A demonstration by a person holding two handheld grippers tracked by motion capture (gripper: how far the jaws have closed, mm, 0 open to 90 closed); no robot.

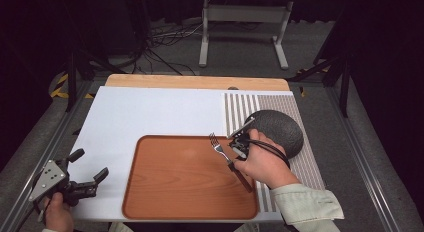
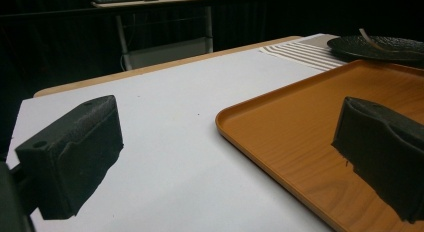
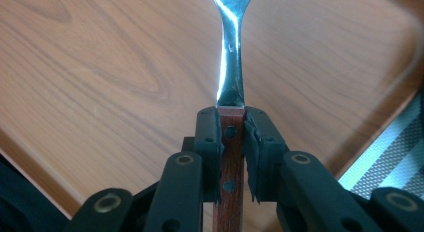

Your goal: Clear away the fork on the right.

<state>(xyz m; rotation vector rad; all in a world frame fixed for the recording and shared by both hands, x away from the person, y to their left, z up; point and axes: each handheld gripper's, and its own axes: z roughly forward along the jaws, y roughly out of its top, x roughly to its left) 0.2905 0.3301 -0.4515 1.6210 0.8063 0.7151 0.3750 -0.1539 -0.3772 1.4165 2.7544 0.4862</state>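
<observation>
Right gripper (image 3: 232, 142): jaws clenched on the wooden handle of the fork (image 1: 227, 159) | fork above the tray's (image 1: 165, 192) right part, long axis running from the jaws toward the tray's far edge, tines leading | left gripper (image 1: 92, 182): jaws released, empty, just left of the tray, over the counter (image 1: 150, 112).

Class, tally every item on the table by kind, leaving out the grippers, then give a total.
Wooden tray: 1
Fork: 1
Dark plate: 1
Striped placemat: 1
White mat: 1
Total: 5
</observation>
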